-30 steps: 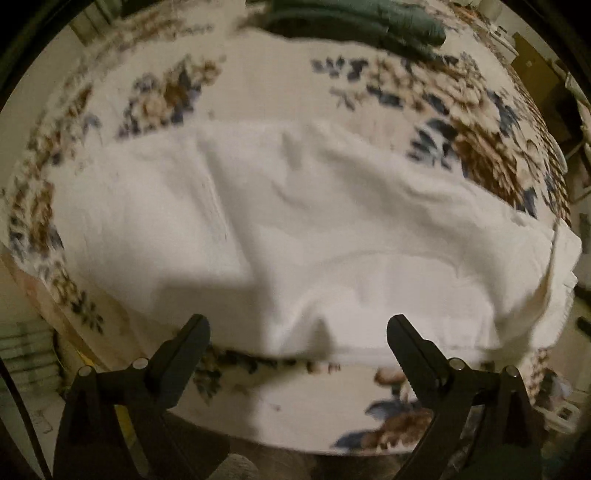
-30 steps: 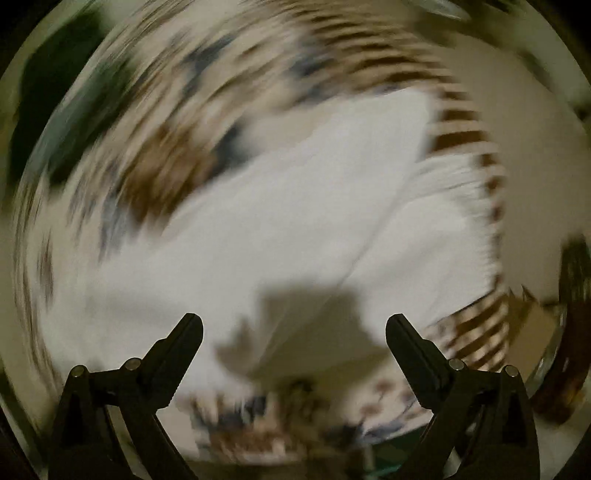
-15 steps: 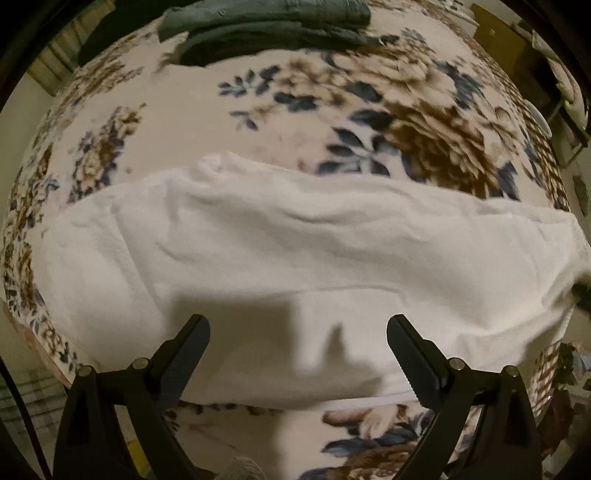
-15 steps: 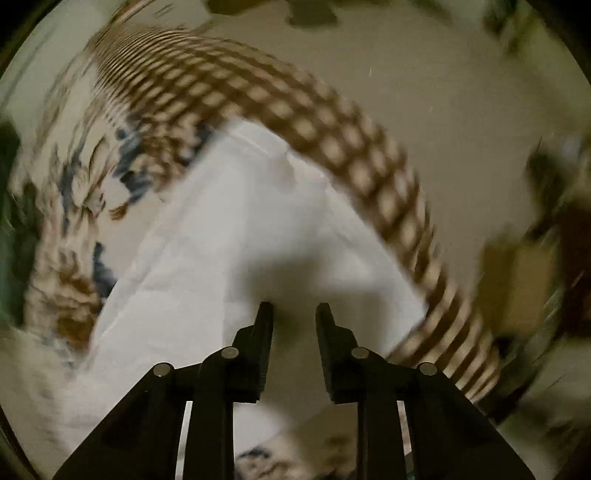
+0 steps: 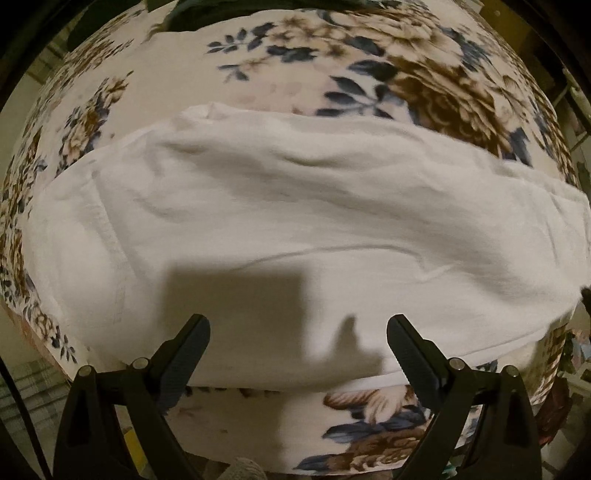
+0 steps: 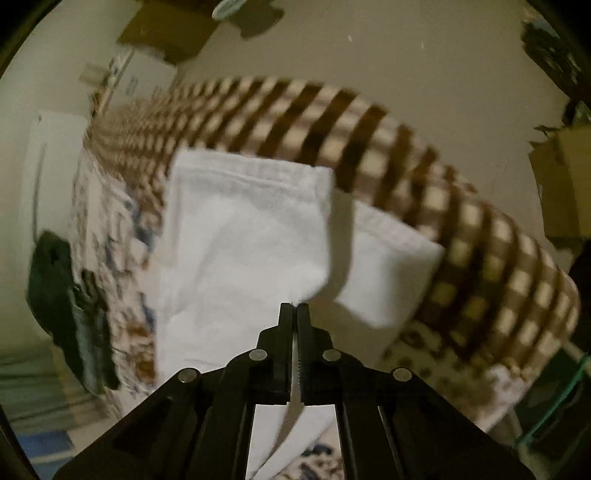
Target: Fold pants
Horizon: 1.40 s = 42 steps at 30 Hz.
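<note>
White pants (image 5: 280,229) lie spread across a floral blanket (image 5: 332,66), reaching from left to right in the left wrist view. My left gripper (image 5: 297,338) is open and empty, hovering over the near edge of the pants. In the right wrist view my right gripper (image 6: 294,308) is shut on the white pants (image 6: 240,251), pinching a leg end and lifting its upper layer off the layer below.
A dark green garment (image 6: 62,295) lies at the left of the blanket in the right wrist view and at the far top in the left wrist view (image 5: 192,14). A brown checked border (image 6: 461,221) edges the blanket. Cardboard boxes (image 6: 561,177) stand on the floor.
My right gripper has closed from open onto the pants' leg end and raised it. My left gripper has moved forward over the pants and stayed open.
</note>
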### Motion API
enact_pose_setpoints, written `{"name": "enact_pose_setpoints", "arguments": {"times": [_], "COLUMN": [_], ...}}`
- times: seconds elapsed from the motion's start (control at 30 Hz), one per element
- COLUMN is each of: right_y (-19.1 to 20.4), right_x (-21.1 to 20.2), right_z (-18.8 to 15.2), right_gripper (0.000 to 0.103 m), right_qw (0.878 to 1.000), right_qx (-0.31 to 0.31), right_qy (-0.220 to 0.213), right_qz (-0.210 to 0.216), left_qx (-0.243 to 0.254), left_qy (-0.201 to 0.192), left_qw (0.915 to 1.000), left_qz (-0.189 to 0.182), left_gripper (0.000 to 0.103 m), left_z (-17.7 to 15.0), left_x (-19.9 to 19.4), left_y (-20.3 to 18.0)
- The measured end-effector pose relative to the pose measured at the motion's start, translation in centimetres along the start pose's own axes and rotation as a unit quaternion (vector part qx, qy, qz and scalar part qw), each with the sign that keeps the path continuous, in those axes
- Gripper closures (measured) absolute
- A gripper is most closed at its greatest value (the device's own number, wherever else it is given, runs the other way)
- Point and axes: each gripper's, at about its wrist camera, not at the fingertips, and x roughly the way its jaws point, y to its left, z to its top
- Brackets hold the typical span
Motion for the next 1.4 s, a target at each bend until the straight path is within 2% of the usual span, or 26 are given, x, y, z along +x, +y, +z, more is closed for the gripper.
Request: {"name": "enact_pose_setpoints", "arguments": {"times": [0.07, 0.17, 0.23, 0.33, 0.37, 0.43, 0.47, 0.5, 0.57, 0.67, 0.73, 0.77, 0.8, 0.93, 0.97, 1.03, 1.1, 1.17, 1.2, 1.23, 1.27, 1.3, 1.33, 1.37, 1.4], "right_y": [-0.7, -1.2, -0.9, -0.1, 0.7, 1.9, 2.3, 2.5, 2.8, 2.8, 3.2, 3.5, 3.8, 4.4, 4.6, 5.1, 5.9, 5.9, 6.1, 6.2, 6.1, 5.9, 6.0, 6.2, 6.5], "right_x": [-1.5, 0.6, 3.3, 3.6, 3.4, 4.1, 4.7, 5.4, 6.9, 8.5, 9.2, 9.3, 9.1, 6.4, 5.7, 4.8, 5.1, 5.2, 5.4, 5.8, 6.3, 7.0, 7.4, 7.8, 8.1], "right_z": [-0.5, -0.6, -0.7, -1.8, -2.7, -4.8, -5.8, -6.9, -8.5, -9.9, -10.7, -11.0, -11.5, -13.3, -13.8, -14.6, -15.3, -15.8, -15.9, -16.0, -16.1, -16.4, -16.8, -17.3, -17.6], "right_gripper": [0.101, 0.1, 0.096, 0.095, 0.093, 0.077, 0.065, 0.062, 0.062, 0.062, 0.065, 0.074, 0.09, 0.091, 0.091, 0.091, 0.091, 0.091, 0.088, 0.085, 0.073, 0.06, 0.055, 0.051, 0.051], "right_qw": [1.0, 0.997, 0.991, 0.994, 0.993, 0.991, 0.989, 0.987, 0.987, 0.991, 0.993, 0.994, 0.995, 0.996, 0.995, 0.995, 0.994, 0.994, 0.994, 0.994, 0.994, 0.994, 0.994, 0.993, 0.992], "right_qx": [0.002, -0.012, -0.02, -0.021, -0.04, -0.061, -0.067, -0.069, -0.068, -0.06, -0.061, -0.061, -0.064, -0.066, -0.069, -0.078, -0.084, -0.084, -0.084, -0.081, -0.074, -0.069, -0.07, -0.076, -0.083], "right_qy": [-0.006, 0.034, 0.082, 0.094, 0.096, 0.115, 0.128, 0.136, 0.143, 0.121, 0.092, 0.077, 0.061, 0.022, 0.015, 0.009, 0.008, 0.015, 0.022, 0.029, 0.042, 0.058, 0.068, 0.074, 0.076], "right_qz": [-0.01, -0.071, -0.104, -0.05, -0.047, -0.04, -0.041, -0.043, -0.042, -0.018, -0.032, -0.039, -0.051, -0.063, -0.063, -0.067, -0.068, -0.061, -0.061, -0.065, -0.062, -0.052, -0.048, -0.047, -0.051], "left_qx": [-0.009, -0.025, -0.035, -0.063, -0.08, -0.118, -0.146, -0.169, -0.225, -0.299, -0.33, -0.343, -0.356, -0.38, -0.387, -0.404, -0.417, -0.418, -0.415, -0.411, -0.404, -0.393, -0.384, -0.377, -0.37], "left_qy": [0.001, 0.007, 0.012, 0.007, 0.004, 0.004, 0.004, 0.005, 0.008, 0.007, 0.003, 0.001, -0.005, -0.02, -0.019, -0.023, -0.045, -0.065, -0.071, -0.078, -0.089, -0.099, -0.109, -0.127, -0.14], "left_qw": [1.0, 0.9997, 0.9993, 0.998, 0.9968, 0.993, 0.9893, 0.9855, 0.9743, 0.9542, 0.9439, 0.939, 0.9341, 0.9216, 0.9159, 0.9059, 0.8979, 0.8962, 0.897, 0.8987, 0.9008, 0.9044, 0.9067, 0.9072, 0.9091], "left_qz": [0.001, 0.003, 0.003, 0.005, 0.005, 0.001, -0.001, -0.003, -0.008, -0.013, -0.018, -0.024, -0.03, -0.079, -0.106, -0.124, -0.133, -0.134, -0.133, -0.133, -0.133, -0.134, -0.136, -0.137, -0.13], "left_gripper": [0.005, 0.005, 0.005, 0.005, 0.005, 0.005, 0.005, 0.005, 0.005, 0.005, 0.005, 0.005, 0.005, 0.006, 0.006, 0.006, 0.027, 0.053, 0.061, 0.069, 0.077, 0.081, 0.088, 0.088, 0.088], "left_z": [-0.2, -0.5, -0.8, -1.4, -1.8, -2.8, -3.5, -4.1, -5.9, -8.7, -9.7, -9.9, -9.7, -8.9, -8.6, -8.4, -8.8, -9.0, -8.7, -8.8, -9.0, -9.2, -9.5, -9.7, -8.5], "left_x": [-0.1, 0.3, 0.5, 0.0, -0.3, -0.6, -0.6, -0.6, -0.4, 0.3, 1.1, 1.5, 1.9, 4.5, 5.7, 7.1, 7.5, 7.2, 6.7, 6.0, 5.4, 4.6, 3.5, 2.1, 0.6], "left_y": [0.9, 2.5, 3.6, 6.6, 8.2, 11.4, 13.5, 15.2, 19.7, 26.4, 29.9, 31.5, 33.0, 36.9, 37.9, 39.6, 41.3, 42.7, 43.0, 42.8, 42.5, 42.4, 42.4, 41.7, 40.9]}}
